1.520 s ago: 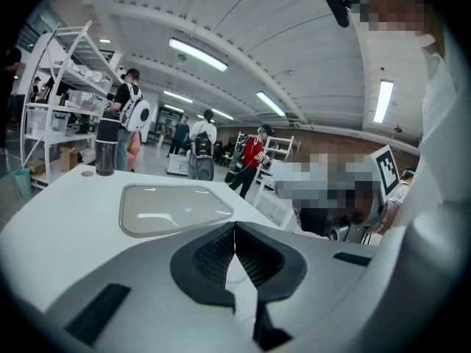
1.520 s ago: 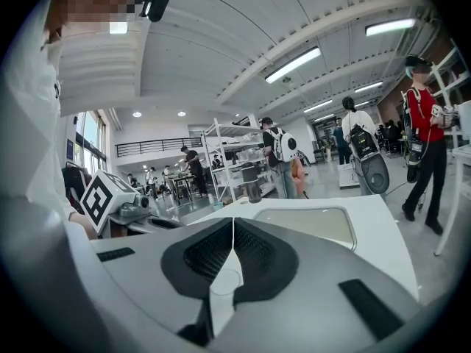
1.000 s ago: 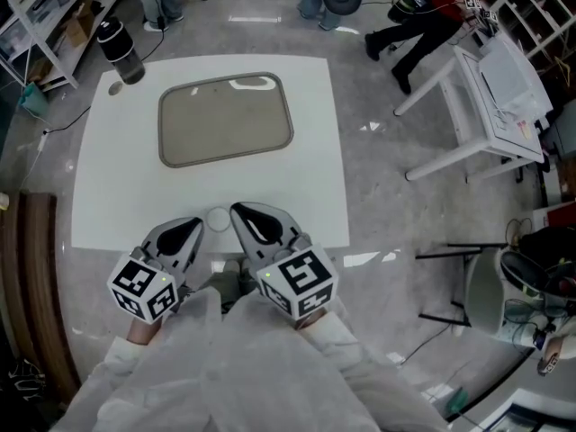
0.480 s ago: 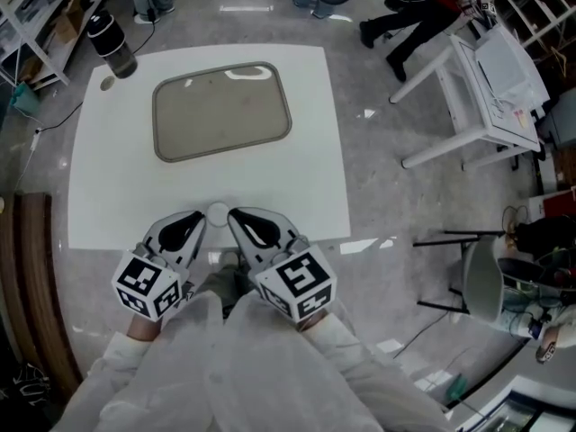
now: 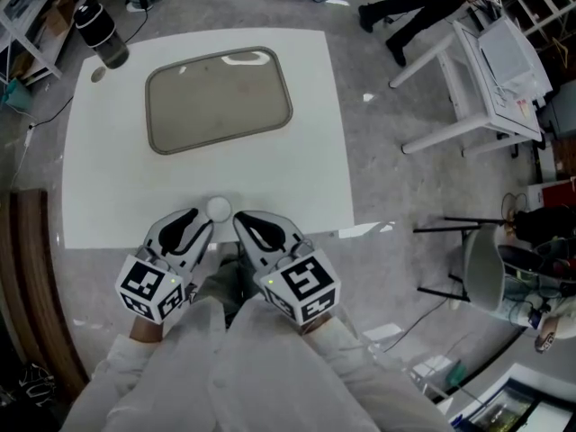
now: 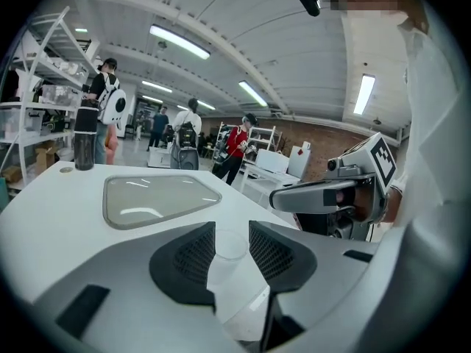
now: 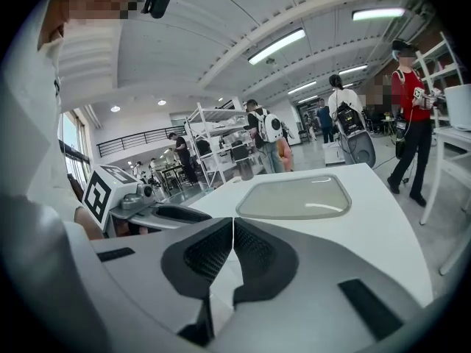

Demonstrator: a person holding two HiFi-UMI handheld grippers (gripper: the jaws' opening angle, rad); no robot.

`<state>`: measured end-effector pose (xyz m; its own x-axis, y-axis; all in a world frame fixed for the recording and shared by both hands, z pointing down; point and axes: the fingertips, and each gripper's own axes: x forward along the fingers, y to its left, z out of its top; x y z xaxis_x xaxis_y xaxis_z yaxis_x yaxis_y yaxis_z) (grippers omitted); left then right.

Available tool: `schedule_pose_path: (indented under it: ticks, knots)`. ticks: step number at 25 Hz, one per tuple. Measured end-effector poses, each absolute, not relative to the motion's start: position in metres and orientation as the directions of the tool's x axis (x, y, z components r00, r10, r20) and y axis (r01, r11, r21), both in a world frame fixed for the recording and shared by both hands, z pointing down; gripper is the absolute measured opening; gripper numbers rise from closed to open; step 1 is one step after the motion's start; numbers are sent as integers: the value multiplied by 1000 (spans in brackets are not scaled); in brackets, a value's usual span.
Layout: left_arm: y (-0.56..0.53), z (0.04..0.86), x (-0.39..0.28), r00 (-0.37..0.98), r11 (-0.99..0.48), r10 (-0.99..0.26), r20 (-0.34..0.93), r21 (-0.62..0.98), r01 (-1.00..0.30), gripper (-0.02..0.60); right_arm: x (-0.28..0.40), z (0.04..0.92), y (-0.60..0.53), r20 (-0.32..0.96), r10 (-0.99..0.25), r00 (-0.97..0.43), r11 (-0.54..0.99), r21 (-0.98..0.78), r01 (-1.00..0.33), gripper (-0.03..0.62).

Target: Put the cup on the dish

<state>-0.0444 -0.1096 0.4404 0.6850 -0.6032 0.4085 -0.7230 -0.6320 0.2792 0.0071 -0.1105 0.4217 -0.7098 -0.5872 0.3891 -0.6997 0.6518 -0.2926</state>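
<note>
A small clear cup [image 5: 219, 209] stands near the front edge of the white table [image 5: 306, 151]. The dish is a grey rounded tray [image 5: 219, 99] at the far middle of the table, with nothing on it. My left gripper [image 5: 205, 222] is just behind and left of the cup. In the left gripper view its jaws are opening, and the cup [image 6: 229, 259] sits between the dark pads [image 6: 193, 256] of the left gripper [image 6: 232, 230]. My right gripper [image 5: 239, 220] is beside the cup on the right. The right gripper [image 7: 233, 223] is shut and empty, and the tray [image 7: 294, 195] lies ahead of it.
A dark bottle [image 5: 101, 36] stands at the table's far left corner with a small round lid [image 5: 98, 75] beside it. A second white table [image 5: 490, 70] and a chair [image 5: 477, 277] are off to the right. A wooden bench [image 5: 22, 286] runs along the left. People stand beyond the table.
The head view has shifted, so the table sits higher in frame. Both grippers have edged forward and now flank the cup more closely.
</note>
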Motion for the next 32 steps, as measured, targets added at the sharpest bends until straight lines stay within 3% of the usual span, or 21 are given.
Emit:
schedule_pose_path:
  ticks: [3,5,9,19,32]
  knots:
    - [-107,455,-41,691,-626,-584,426,305,-717,173,8,431,-109,403,-586,-703,638,-305,-707,15]
    - [-107,465,-37,690,-624,-568,448,311,-717,252,10,436,-108,411,-586,-698,629,-312,-712,15]
    - [-110,480,-36,667,-622,-570,480,279,-732,286,15,446,-105,430,-590,-683,604,-325,-727,15]
    - [-120,517,-25,613,-654,-567,550,152,-741,298,29,466,-106,472,-605,-641,552,-332,-765,15]
    - [-138,522,-10,644,-680,-575,505,143,-719,296,36,480,-106,486,-614,-622,519,-345,-782,15]
